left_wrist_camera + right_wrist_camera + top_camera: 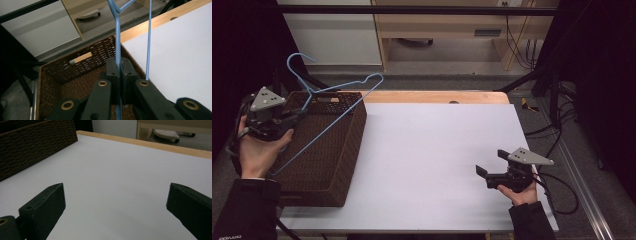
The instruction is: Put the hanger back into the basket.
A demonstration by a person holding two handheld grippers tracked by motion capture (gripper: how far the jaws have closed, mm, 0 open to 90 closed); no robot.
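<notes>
Clamping a thin blue wire hanger (pixel 329 107) above the wicker basket (pixel 339 165), the left gripper (pixel 119 71) risked letting the slick wire pivot or snag the basket rim. The right gripper (pixel 492 167) sat with jaws wide apart over the white table (pixel 437 145). The left gripper view revealed the pinch itself; the high view showed the hook.

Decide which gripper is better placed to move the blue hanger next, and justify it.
Left. The left gripper is already shut on the blue hanger above the basket; the right gripper sits open and apart.
</notes>
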